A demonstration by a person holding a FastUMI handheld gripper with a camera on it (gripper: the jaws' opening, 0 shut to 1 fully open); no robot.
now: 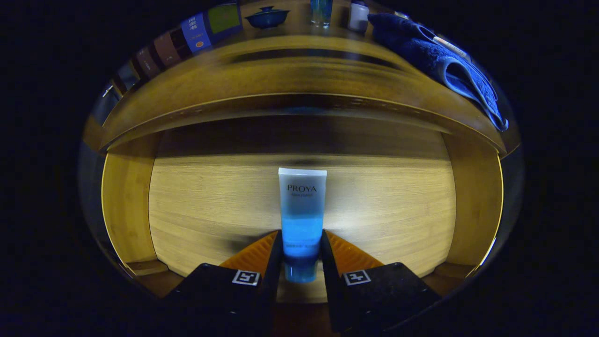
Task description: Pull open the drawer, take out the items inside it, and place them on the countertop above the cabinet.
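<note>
the tool [302, 255] is down inside the open drawer [126, 201], its two fingers [273, 255] closed in tight on the lower end of a blue and white tube [302, 210], one pressing each side. the tube lies on the pale wooden drawer floor, cap end nearest, flat end pointing toward the far wall. above, on the worktop [281, 51], sit a dark blue lidded bowl [267, 18], a small white bottle [359, 16], and a blue towel [440, 61] draped over the right edge.
</note>
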